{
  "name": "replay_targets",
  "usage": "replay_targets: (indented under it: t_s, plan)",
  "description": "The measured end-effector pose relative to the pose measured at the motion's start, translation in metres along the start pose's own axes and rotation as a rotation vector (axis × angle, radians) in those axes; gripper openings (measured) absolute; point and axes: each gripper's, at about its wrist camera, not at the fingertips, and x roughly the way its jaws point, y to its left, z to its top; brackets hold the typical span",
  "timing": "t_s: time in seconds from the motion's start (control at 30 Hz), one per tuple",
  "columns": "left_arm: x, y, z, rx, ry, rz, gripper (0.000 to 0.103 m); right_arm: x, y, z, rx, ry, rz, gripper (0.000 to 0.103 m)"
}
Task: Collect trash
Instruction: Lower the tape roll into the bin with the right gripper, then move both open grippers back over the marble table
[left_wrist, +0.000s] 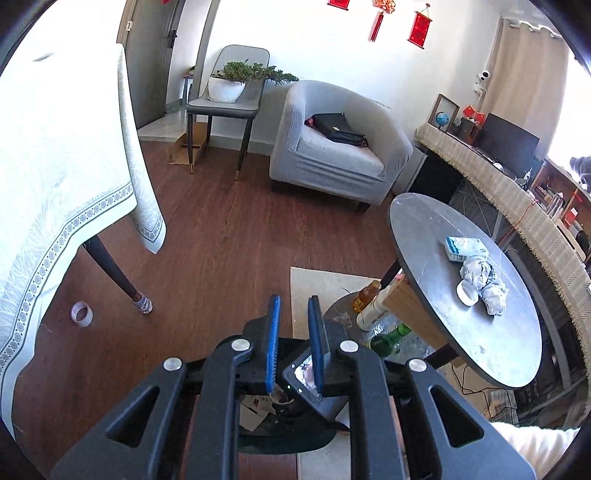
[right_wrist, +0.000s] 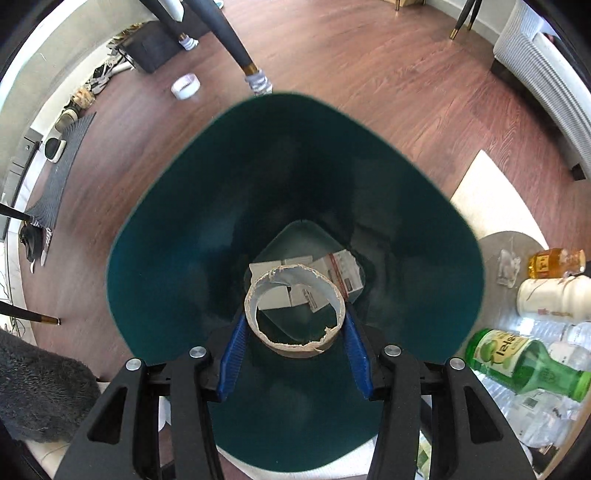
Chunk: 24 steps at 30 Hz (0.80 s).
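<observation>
My right gripper (right_wrist: 294, 317) points straight down over a teal trash bin (right_wrist: 177, 258) and is shut on a torn cardboard tube ring (right_wrist: 295, 345), with a blue pad against each side. Flattened paper boxes (right_wrist: 343, 273) lie on the bin's bottom. My left gripper (left_wrist: 294, 301) hangs above the bin (left_wrist: 280, 439) with its blue pads a narrow gap apart and nothing between them. On the round grey table (left_wrist: 436, 229) to the right lie a tissue pack (left_wrist: 466, 248), crumpled paper (left_wrist: 484, 284) and a white lid (left_wrist: 466, 293).
A low table beside the bin holds a green bottle (right_wrist: 524, 363), a white bottle (right_wrist: 554, 299), an orange bottle (right_wrist: 554, 260) and clear plastic. A tape roll (right_wrist: 185, 86) lies on the wood floor by a table leg (left_wrist: 110, 269). A grey armchair (left_wrist: 332, 155) stands behind.
</observation>
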Motion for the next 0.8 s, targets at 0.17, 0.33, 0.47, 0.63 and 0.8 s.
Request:
replay_targets:
  t_s: [0.17, 0.33, 0.47, 0.63, 0.8]
  plan:
    - [-0.004, -0.005, 0.003, 0.008, -0.012, -0.003, 0.017, -0.009, -0.001, -0.002, 0.000, -0.018, -0.001, 0.058]
    - [-0.011, -0.013, 0.009, 0.014, -0.036, -0.007, 0.017, -0.030, -0.002, -0.004, -0.011, -0.067, 0.005, 0.058]
    - [-0.015, -0.015, 0.014, 0.009, -0.059, -0.012, 0.017, -0.069, 0.001, -0.005, -0.023, -0.154, 0.011, 0.057]
    - [-0.024, -0.019, 0.024, 0.002, -0.089, -0.015, 0.017, -0.137, 0.005, -0.007, -0.043, -0.325, -0.002, 0.049]
    - [-0.033, -0.028, 0.032, 0.009, -0.122, -0.025, 0.021, -0.212, -0.005, -0.019, -0.025, -0.506, -0.036, 0.047]
